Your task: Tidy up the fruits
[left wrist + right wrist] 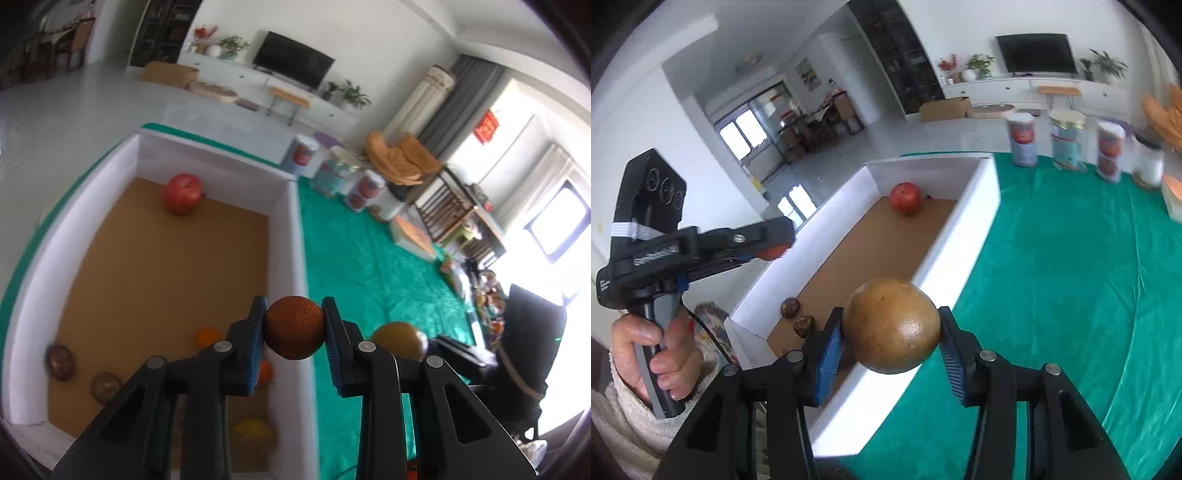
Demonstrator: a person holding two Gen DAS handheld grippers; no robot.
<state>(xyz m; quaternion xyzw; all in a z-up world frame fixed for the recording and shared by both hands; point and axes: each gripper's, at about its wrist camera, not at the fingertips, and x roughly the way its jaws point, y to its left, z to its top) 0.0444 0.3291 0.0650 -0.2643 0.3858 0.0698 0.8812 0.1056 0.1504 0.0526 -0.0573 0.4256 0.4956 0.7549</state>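
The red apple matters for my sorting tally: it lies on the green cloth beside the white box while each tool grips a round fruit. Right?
Not quite. The red apple lies inside the white box, at its far end, as both wrist views show. Each tool does grip a round fruit.

1. A small bumpy orange fruit (294, 328) is squeezed between two black fingers, above the white box (295, 229) wall.
2. A big brown round fruit (892, 325) is squeezed too.
3. A red apple (183, 194) sits inside the box.
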